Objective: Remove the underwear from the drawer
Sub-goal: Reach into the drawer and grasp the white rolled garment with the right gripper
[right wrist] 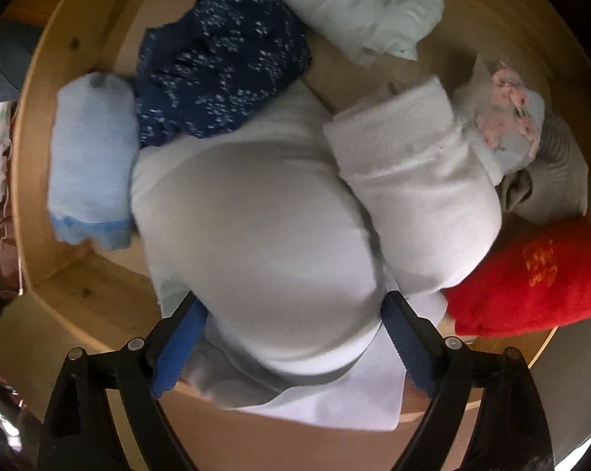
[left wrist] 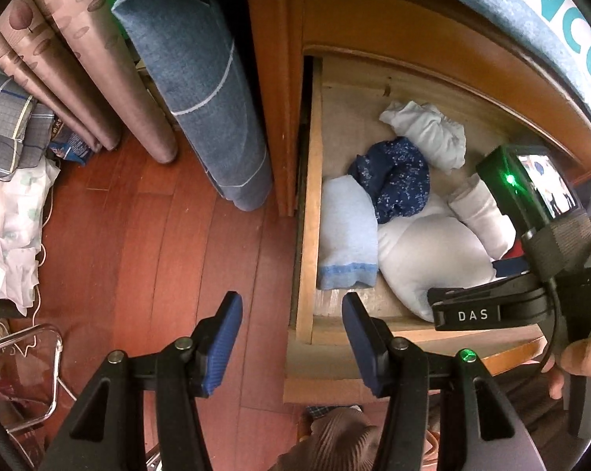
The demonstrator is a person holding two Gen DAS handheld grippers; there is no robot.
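Note:
The wooden drawer [left wrist: 309,196] stands pulled out and holds several folded pieces of underwear. A large white bundle [right wrist: 256,216] lies at its front. Beside it are a light blue roll [right wrist: 91,157], a navy speckled piece [right wrist: 220,62], a white roll [right wrist: 413,180] and a red piece [right wrist: 531,278]. My right gripper [right wrist: 291,298] points down into the drawer, jaws wide, one blue pad on each side of the white bundle; its fingertips are hidden behind the cloth. My left gripper [left wrist: 291,306] hangs open over the drawer's front left corner with nothing between its pads.
A rolled blue rug [left wrist: 201,90] and a brown curtain [left wrist: 79,59] stand left of the cabinet on the red wood floor [left wrist: 138,235]. Loose laundry [left wrist: 8,216] and a clear plastic frame [left wrist: 20,373] lie far left. A hand [left wrist: 586,357] holds the right gripper.

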